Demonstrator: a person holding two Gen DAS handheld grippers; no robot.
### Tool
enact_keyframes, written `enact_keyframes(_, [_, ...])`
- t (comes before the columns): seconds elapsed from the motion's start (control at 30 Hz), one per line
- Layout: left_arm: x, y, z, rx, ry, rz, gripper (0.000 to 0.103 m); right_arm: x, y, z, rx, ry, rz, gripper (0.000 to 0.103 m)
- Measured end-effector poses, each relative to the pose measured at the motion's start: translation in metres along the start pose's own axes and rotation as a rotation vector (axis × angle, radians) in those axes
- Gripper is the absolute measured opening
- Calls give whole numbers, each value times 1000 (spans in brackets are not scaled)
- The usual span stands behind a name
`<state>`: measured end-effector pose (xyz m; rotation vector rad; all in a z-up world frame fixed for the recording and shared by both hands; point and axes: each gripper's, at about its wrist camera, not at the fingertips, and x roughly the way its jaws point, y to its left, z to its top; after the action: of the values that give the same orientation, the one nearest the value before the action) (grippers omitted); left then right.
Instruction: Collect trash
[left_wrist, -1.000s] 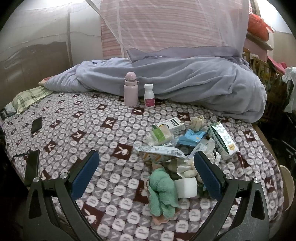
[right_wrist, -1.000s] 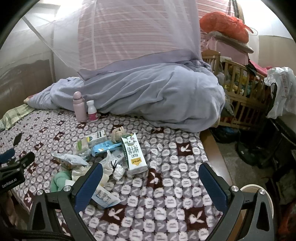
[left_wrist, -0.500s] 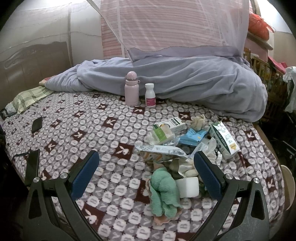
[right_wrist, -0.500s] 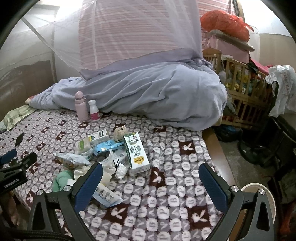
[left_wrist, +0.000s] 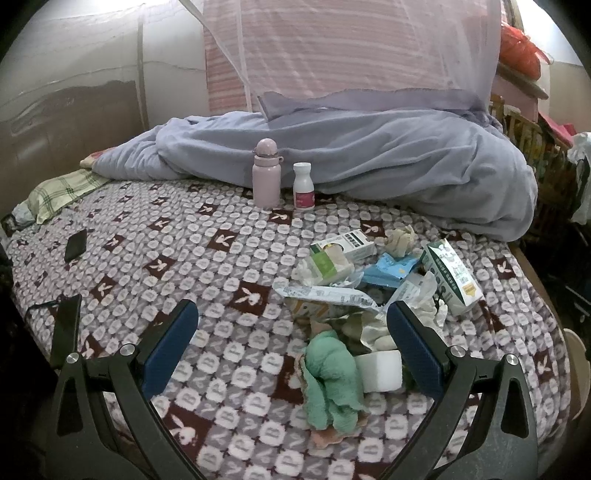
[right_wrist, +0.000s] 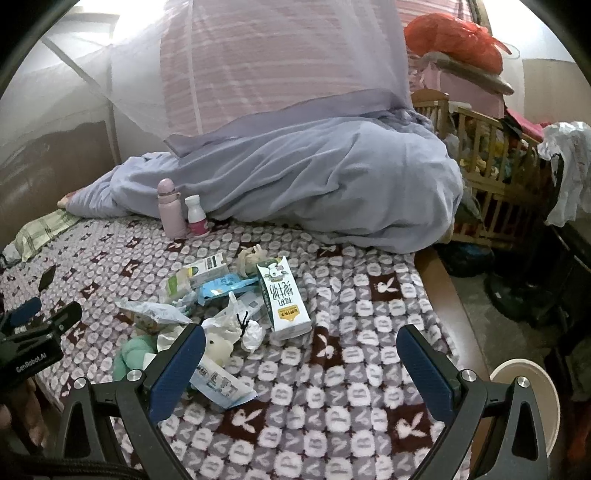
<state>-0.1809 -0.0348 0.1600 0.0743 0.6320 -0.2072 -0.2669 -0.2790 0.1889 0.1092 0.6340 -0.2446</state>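
Note:
A heap of trash lies on the patterned bedspread (left_wrist: 184, 258): a milk carton (left_wrist: 450, 275) (right_wrist: 282, 299), a small green-and-white box (left_wrist: 341, 249) (right_wrist: 201, 269), a blue wrapper (left_wrist: 389, 267) (right_wrist: 221, 286), a crumpled green cloth (left_wrist: 332, 376) (right_wrist: 131, 354), a white block (left_wrist: 380, 369) and crumpled tissues (right_wrist: 253, 332). My left gripper (left_wrist: 291, 336) is open, hovering in front of the heap with the green cloth between its fingers' lines. My right gripper (right_wrist: 301, 358) is open above bare bedspread to the right of the heap; a flat wrapper (right_wrist: 219, 382) lies by its left finger.
A pink bottle (left_wrist: 266, 173) (right_wrist: 170, 210) and a white pill bottle (left_wrist: 303, 186) (right_wrist: 197, 216) stand before a rumpled lilac quilt (left_wrist: 369, 155). Phones (left_wrist: 75, 245) lie at the left. A wooden crib (right_wrist: 491, 173) and a round bin (right_wrist: 524, 391) are off the bed's right edge.
Both views have shifted slightly; the heap sits a little lower and closer in the right wrist view. Nothing on the bed has moved, and both grippers stay open.

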Motion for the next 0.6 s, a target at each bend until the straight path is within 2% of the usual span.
enact_keyframes(0.33, [1,1,-2,1,5,4,102,5,0,-3,3,26,14,102])
enact_keyframes(0.6, [3,20,-9,23,31,16,102,13,1,-8,-15,60,33,102])
